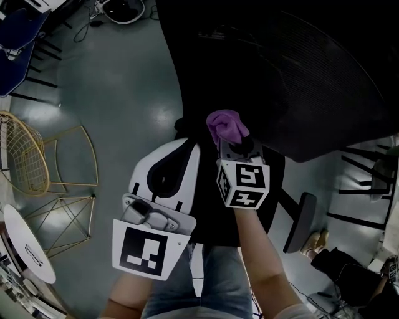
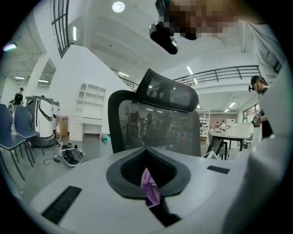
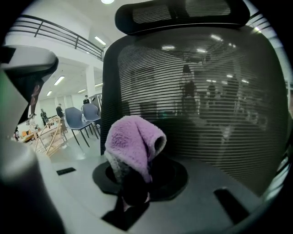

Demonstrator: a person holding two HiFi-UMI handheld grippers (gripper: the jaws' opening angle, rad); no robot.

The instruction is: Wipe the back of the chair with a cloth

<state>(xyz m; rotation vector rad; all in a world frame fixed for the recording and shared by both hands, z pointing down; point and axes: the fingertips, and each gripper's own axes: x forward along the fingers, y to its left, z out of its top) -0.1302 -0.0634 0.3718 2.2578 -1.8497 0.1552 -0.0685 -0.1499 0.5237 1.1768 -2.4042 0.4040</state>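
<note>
1. The black mesh chair back [image 1: 299,75] fills the far right.
2. The left gripper [image 1: 186,149], jaws pressed together, hangs near it on the left.
3. The right gripper [image 1: 233,144] pinches the purple cloth [image 1: 225,124] at the chair back's near edge.

Head view dim and underexposed: chair back [image 1: 299,75] at 1 o'clock is near-black with its mesh barely readable, floor [image 1: 118,81] grey with soft sheen, no hard shadows. Left gripper view bright and evenly lit, ceiling lamp [image 2: 118,6] blown out at 12 o'clock, strip lights glaring at 2 o'clock. Right gripper view backlit, lamps shining through the mesh, cloth [image 3: 135,146] sharp, dark defocused mass at 9 o'clock. Both gripper views have fisheye bending and black vignetted corners
</note>
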